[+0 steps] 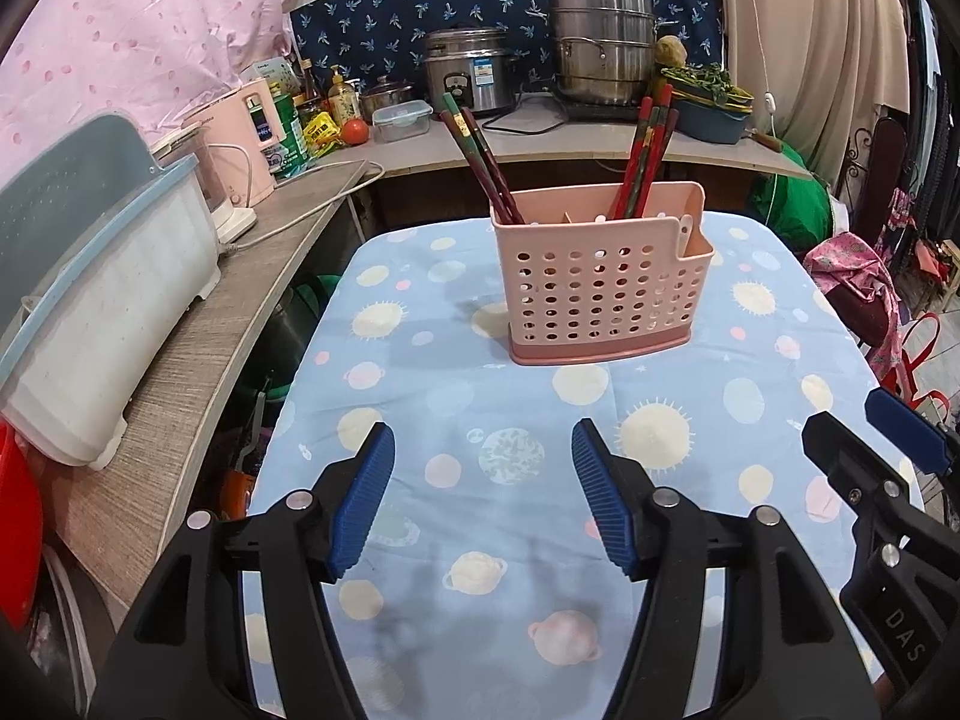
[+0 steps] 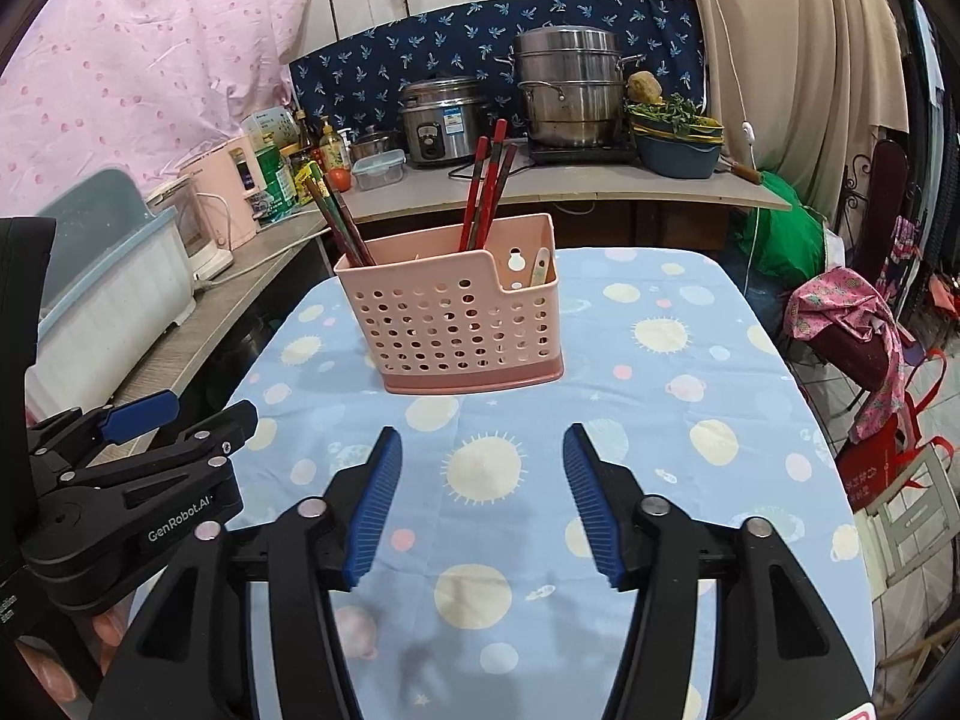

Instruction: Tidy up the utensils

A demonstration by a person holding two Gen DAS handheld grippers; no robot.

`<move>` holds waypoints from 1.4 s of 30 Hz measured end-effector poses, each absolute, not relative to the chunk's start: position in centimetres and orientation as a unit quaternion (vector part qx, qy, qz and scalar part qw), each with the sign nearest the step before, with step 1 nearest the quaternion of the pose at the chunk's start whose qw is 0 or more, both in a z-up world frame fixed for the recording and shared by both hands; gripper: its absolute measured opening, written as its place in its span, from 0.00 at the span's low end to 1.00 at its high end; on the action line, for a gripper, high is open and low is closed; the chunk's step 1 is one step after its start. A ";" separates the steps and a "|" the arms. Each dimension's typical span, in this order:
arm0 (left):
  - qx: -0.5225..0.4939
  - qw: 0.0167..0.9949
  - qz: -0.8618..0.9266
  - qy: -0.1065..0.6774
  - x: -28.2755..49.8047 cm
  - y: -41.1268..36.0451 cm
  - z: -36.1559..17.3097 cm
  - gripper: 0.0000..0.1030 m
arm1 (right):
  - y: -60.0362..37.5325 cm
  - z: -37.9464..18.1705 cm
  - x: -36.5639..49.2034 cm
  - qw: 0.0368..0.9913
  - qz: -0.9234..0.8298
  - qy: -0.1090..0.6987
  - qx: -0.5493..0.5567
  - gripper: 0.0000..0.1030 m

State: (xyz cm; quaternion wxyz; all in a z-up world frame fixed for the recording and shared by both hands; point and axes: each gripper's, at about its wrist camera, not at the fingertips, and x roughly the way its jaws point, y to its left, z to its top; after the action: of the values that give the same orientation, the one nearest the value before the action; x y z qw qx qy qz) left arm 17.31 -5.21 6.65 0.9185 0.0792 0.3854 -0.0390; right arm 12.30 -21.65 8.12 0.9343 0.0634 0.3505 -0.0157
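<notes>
Jaws apart, short of caddy [image 1: 600,276]

Bright, even indoor light, soft shadows on the tablecloth [image 1: 540,540], sharp focus, strong fisheye bending and dark corners.

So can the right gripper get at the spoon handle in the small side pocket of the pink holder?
Probably yes. The right gripper is open, and only bare tablecloth lies between it and the pink holder; the spoon handle pokes above the pocket's low front.

Pink perforated caddy [image 1: 600,276], red chopsticks [image 1: 645,150], blue planet-print tablecloth [image 1: 420,540]
</notes>
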 end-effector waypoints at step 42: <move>0.082 0.912 -0.004 0.402 19.1 -4.3 4.4 0.91 | -21.9 6.1 14.1 0.921 -0.054 0.382 0.053 0.94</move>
State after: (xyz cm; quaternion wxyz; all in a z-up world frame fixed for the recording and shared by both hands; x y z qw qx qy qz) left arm 19.15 -4.31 4.36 0.9121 0.0816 0.4018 -0.0038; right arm 14.14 -21.92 6.11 0.9210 0.0526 0.3823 -0.0543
